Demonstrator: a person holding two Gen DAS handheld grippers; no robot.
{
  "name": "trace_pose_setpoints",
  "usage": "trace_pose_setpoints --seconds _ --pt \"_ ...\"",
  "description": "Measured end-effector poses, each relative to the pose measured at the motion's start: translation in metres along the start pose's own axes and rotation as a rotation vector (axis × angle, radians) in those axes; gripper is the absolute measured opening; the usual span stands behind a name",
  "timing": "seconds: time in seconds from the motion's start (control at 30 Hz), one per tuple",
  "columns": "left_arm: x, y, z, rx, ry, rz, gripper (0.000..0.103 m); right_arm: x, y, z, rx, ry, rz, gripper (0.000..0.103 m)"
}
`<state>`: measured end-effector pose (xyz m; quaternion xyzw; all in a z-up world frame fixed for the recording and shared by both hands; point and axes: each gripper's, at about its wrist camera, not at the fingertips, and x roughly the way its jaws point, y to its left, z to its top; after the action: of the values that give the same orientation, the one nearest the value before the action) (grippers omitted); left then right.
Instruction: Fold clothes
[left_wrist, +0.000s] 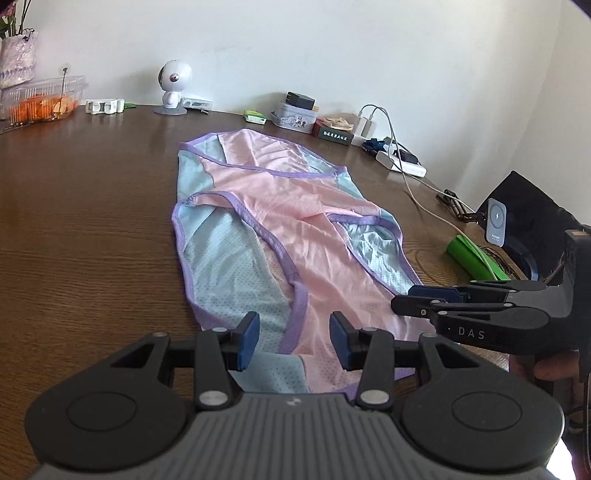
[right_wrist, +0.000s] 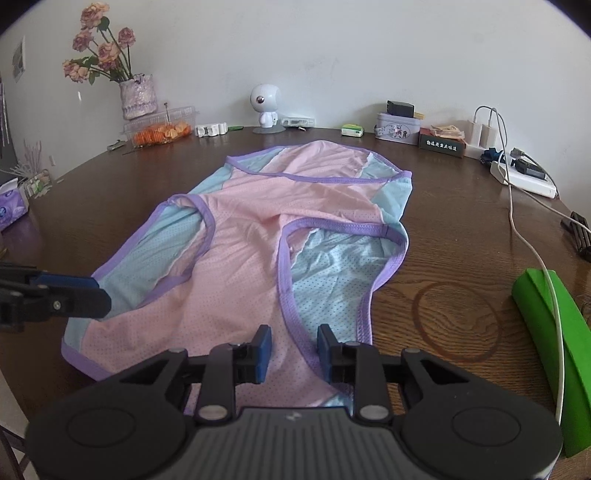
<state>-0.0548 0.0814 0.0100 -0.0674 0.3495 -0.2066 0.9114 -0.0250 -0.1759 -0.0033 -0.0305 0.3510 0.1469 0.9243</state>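
Note:
A pink and light-blue sleeveless mesh top (left_wrist: 295, 236) with purple trim lies flat on the brown wooden table (left_wrist: 92, 206), its hem toward me; it also shows in the right wrist view (right_wrist: 243, 236). My left gripper (left_wrist: 294, 341) is open over the near hem, blue pads either side of a purple seam. My right gripper (right_wrist: 293, 352) is open over the near edge by the purple armhole trim. Each gripper shows in the other's view: the right one (left_wrist: 417, 301) at the top's right edge, the left one (right_wrist: 99, 291) at its left edge.
Along the back wall stand a white robot figure (right_wrist: 264, 105), a tin (right_wrist: 397, 131), a box of orange food (right_wrist: 162, 127), a flower vase (right_wrist: 137, 96) and chargers with a power strip (right_wrist: 524, 177). A green block (right_wrist: 550, 332) and white cable lie right. A tissue pack (right_wrist: 11, 206) lies left.

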Motion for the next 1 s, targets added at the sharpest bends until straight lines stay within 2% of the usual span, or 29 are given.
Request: trace_pose_setpoints --seconds 0.27,0.33,0.4,0.5,0.6,0.7,0.8,0.93,1.0 --pt "0.012 0.008 0.006 -0.028 0.027 0.010 0.046 -0.001 -0.005 -0.005 -0.041 -0.007 0.027 0.025" --pt "0.009 0.010 0.008 -0.056 0.017 0.045 0.047 -0.005 -0.005 -0.007 -0.074 -0.003 0.029 0.025" --pt "0.002 0.007 0.010 -0.086 -0.014 0.089 0.049 -0.005 -0.014 -0.008 -0.056 -0.016 0.067 0.026" --pt "-0.007 -0.003 0.007 -0.106 -0.022 0.119 0.054 -0.007 -0.015 -0.013 -0.068 -0.040 0.066 0.025" --pt "-0.002 -0.020 0.004 -0.050 -0.007 0.109 0.055 -0.009 -0.015 -0.015 -0.064 -0.048 0.064 0.026" --pt "0.016 -0.035 0.004 0.027 0.049 0.104 0.055 -0.009 -0.014 -0.015 -0.060 -0.055 0.059 0.026" --pt "0.028 -0.033 0.002 0.064 0.097 0.124 0.049 -0.012 -0.015 -0.018 -0.053 -0.058 0.045 0.025" --pt "0.024 -0.026 -0.003 0.046 0.104 0.103 0.045 -0.023 -0.019 -0.025 -0.059 -0.043 0.019 0.025" --pt "0.018 -0.027 -0.004 0.037 0.135 0.064 0.046 -0.031 -0.026 -0.028 -0.047 -0.020 0.014 0.025"
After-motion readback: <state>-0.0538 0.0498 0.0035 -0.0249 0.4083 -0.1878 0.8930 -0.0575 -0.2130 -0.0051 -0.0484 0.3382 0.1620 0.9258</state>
